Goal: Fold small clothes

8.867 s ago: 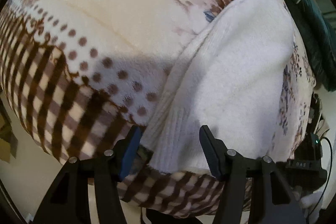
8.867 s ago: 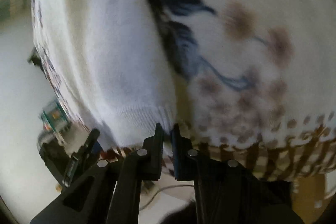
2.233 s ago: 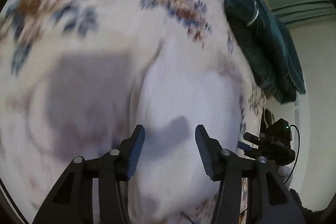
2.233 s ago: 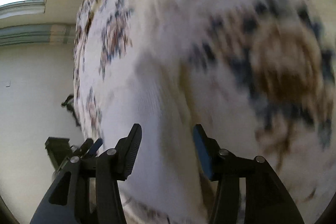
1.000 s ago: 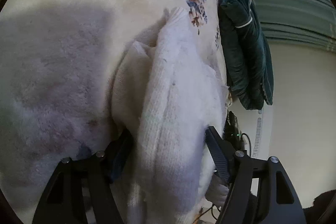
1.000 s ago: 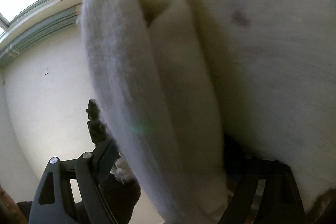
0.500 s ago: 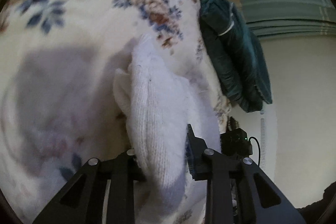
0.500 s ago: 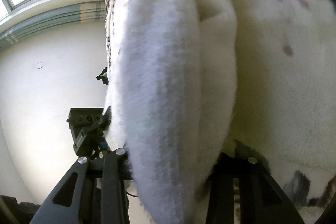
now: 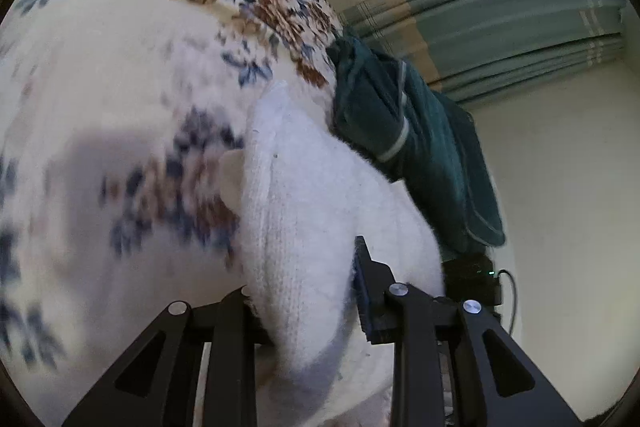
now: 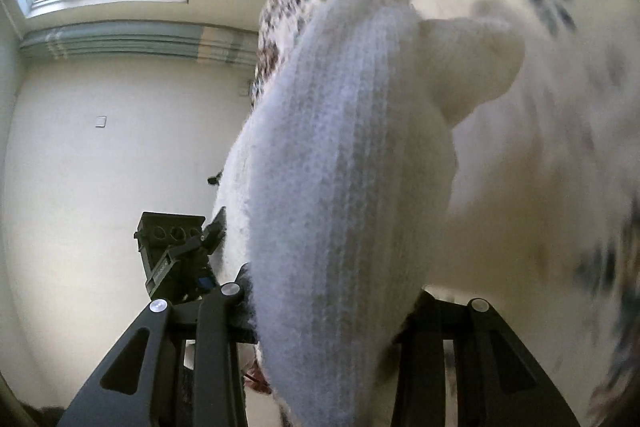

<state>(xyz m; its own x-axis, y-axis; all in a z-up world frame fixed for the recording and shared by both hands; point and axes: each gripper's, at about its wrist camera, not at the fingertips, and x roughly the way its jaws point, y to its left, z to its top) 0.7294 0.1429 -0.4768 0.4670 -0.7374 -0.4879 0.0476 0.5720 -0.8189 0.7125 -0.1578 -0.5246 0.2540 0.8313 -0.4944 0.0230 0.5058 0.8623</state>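
A white knitted sweater [image 9: 304, 195] is folded into a thick bundle and held up off the floral fleece blanket [image 9: 100, 75]. My left gripper [image 9: 304, 291] is shut on one end of the bundle, with the knit bulging between its fingers. My right gripper [image 10: 328, 307] is shut on the other end of the same sweater [image 10: 340, 155], which fills the middle of the right wrist view. A loose cuff [image 10: 476, 67] hangs beside the bundle. The fingertips are mostly buried in the fabric.
A dark green garment [image 9: 416, 147] lies on the blanket just beyond the sweater. Green curtains [image 9: 500, 23] and a window are behind. The left gripper's body [image 10: 176, 251] shows in the right wrist view, by the cream wall [image 10: 100, 167].
Both grippers have closed on the folded sweater and lifted it off the blanket. The views have tilted up toward the wall and window.
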